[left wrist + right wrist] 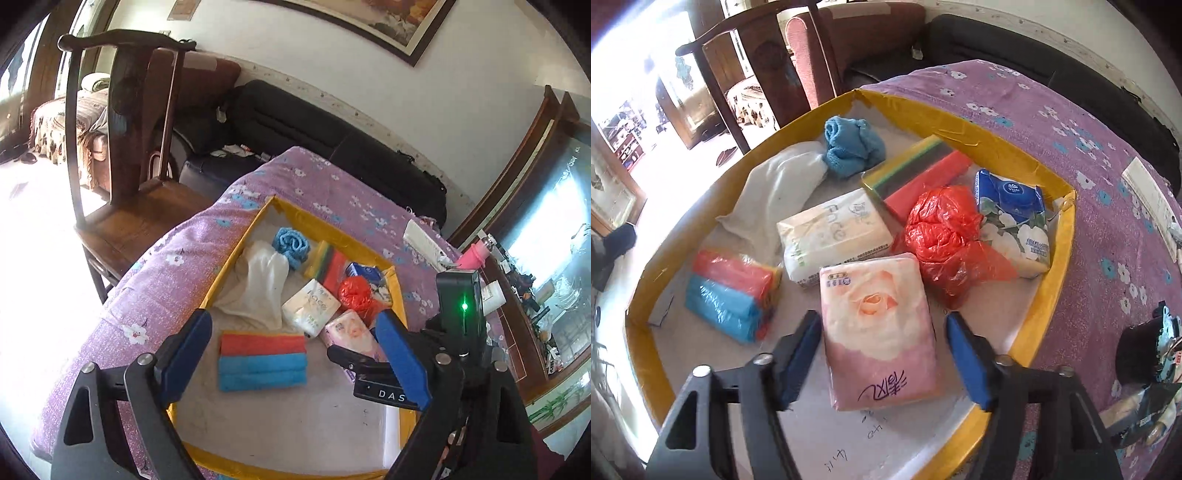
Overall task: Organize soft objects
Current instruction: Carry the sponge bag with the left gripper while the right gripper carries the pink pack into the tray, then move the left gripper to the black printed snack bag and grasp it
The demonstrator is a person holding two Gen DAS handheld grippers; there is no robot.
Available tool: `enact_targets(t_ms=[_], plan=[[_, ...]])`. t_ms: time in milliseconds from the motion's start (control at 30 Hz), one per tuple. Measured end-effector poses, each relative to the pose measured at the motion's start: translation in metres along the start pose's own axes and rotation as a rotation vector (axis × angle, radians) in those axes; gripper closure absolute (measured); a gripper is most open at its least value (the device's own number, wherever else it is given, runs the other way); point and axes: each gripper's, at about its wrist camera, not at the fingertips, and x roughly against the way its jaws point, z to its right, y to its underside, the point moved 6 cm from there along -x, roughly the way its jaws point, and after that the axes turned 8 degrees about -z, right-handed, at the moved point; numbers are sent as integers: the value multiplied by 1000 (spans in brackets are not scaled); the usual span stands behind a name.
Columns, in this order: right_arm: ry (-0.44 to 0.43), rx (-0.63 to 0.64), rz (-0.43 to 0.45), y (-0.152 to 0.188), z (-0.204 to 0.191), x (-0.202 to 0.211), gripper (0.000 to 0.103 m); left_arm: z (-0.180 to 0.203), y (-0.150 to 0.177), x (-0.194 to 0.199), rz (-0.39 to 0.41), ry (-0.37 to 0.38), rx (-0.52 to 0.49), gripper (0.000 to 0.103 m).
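Observation:
A shallow tray with a yellow rim [242, 236] [1056, 258] lies on a purple flowered cloth. It holds a red and blue sponge pack [263, 360] [729, 290], a white cloth [258, 284] [775, 192], a blue towel [291, 245] [851, 146], a white tissue pack [310, 306] [833, 236], a pink tissue pack [351, 332] [877, 332], a red plastic bag [354, 291] [942, 236], a blue tissue pack [1015, 225] and striped sponges [916, 177]. My left gripper [295, 354] is open above the sponge pack. My right gripper [884, 354] is open, its jaws on either side of the pink pack without touching it.
The right gripper's body [458, 302] shows at the right of the left wrist view. A wooden chair [122, 155] stands to the left of the table, a black sofa [314, 125] behind it. A white remote [424, 242] lies on the cloth to the right of the tray.

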Motion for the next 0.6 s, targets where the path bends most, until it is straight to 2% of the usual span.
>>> enact_targets(t_ms=[100,200,267,400,600], plan=[[-35,-13,57,0,1,17,26,5,-4,8,24,6,9,12],[-50,-28,138,4,8,50,18,16,-3,17,43,16,14,12],[-14,-33,194,12,17,72,13,26,1,20,48,15,-4,11],[82,-38,266,40,43,107,12,62,18,18,19,20,-67,11],[147,-147,308,103,114,142,10,134,49,4,-42,31,-223,11]])
